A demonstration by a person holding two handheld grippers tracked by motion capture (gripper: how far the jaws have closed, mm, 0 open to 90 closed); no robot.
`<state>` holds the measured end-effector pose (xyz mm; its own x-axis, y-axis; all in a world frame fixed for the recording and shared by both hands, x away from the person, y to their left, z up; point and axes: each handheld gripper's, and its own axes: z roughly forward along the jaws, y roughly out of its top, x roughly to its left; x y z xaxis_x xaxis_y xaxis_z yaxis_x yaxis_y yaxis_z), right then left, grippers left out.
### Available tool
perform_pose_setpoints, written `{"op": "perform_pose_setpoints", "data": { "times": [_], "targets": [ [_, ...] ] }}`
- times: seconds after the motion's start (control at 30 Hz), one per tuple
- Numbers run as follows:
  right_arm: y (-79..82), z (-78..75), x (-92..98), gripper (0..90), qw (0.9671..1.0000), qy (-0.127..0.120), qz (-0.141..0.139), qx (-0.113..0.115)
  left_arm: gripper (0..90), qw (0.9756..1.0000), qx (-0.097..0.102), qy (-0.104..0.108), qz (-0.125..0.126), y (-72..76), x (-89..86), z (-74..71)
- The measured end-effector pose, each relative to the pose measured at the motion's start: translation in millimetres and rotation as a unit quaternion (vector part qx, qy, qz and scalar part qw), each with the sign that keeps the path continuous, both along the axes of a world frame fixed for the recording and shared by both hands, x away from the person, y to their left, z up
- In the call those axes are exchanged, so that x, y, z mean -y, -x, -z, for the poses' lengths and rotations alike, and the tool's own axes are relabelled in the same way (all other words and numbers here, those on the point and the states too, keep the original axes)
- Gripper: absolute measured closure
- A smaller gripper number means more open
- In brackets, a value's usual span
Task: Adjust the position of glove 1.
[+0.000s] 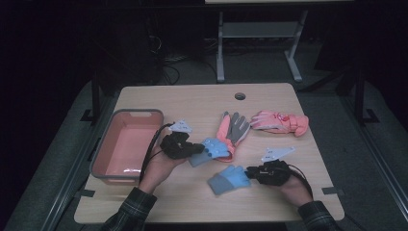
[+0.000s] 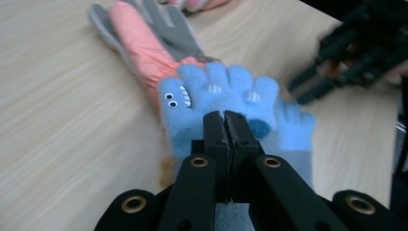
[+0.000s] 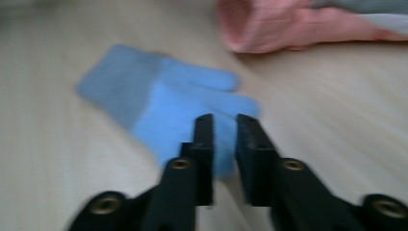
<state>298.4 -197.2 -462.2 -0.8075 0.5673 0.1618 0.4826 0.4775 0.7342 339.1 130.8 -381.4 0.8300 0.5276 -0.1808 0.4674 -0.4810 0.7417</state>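
left gripper (image 2: 225, 120) clamped on blue monster-face glove (image 2: 211, 103); right gripper (image 3: 225, 126) parted over plain blue glove (image 3: 163, 103)

Gloves in blue, coral and pink on a pale wood-grain table (image 1: 269, 192).

One light blue glove (image 2: 216, 103) has white cartoon eyes, jagged white teeth, small white marks on its fingers and a darker blue dot. A second light blue glove (image 1: 229, 179) has a grey-blue cuff. A coral glove (image 1: 232, 129) has a grey palm. A pink glove (image 1: 279, 122) shows coral patches. The bin (image 1: 126, 145) is coral-pink with a grey rim. Both grippers are black.
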Motion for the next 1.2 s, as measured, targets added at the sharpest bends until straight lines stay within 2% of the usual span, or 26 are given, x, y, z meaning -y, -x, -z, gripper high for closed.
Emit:
{"op": "perform_pose_setpoints", "data": {
  "times": [0.07,0.17,0.3,0.4,0.53,0.67,0.8,1.03,1.2],
  "targets": [
    [-3.6,1.0,9.0,66.3,0.9998,0.002,0.019,0.006,88.9,0.9999,-0.006,0.006,0.008,3.1,4.3,2.8],
    [-11.8,3.6,22.5,49.8,0.9985,0.001,0.052,0.017,88.8,0.9997,-0.011,0.003,0.020,8.0,12.6,7.6],
    [-18.7,8.4,33.2,34.3,0.9952,0.013,0.096,0.014,88.9,0.9993,-0.017,0.000,0.033,11.6,22.8,12.5],
    [-23.4,14.1,39.8,28.0,0.9925,0.025,0.120,0.008,88.8,0.9989,-0.024,0.005,0.040,15.0,31.7,16.4],
    [-27.9,17.3,45.6,24.0,0.9901,0.025,0.137,0.021,88.8,0.9982,-0.029,-0.002,0.052,20.6,43.4,22.1],
    [-30.3,19.3,46.5,17.8,0.9881,0.040,0.145,0.033,88.8,0.9980,-0.033,-0.005,0.054,23.3,51.0,28.0],
    [-30.0,20.1,44.5,14.0,0.9878,0.054,0.140,0.040,88.8,0.9977,-0.035,-0.009,0.057,25.5,57.1,33.6],
    [-30.1,20.2,44.4,13.9,0.9880,0.054,0.140,0.039,88.8,0.9978,-0.036,-0.019,0.052,29.0,66.3,43.4],
    [-30.1,20.2,44.4,13.9,0.9880,0.054,0.139,0.039,88.8,0.9970,-0.036,-0.033,0.059,31.6,71.0,48.5]
  ]
}}
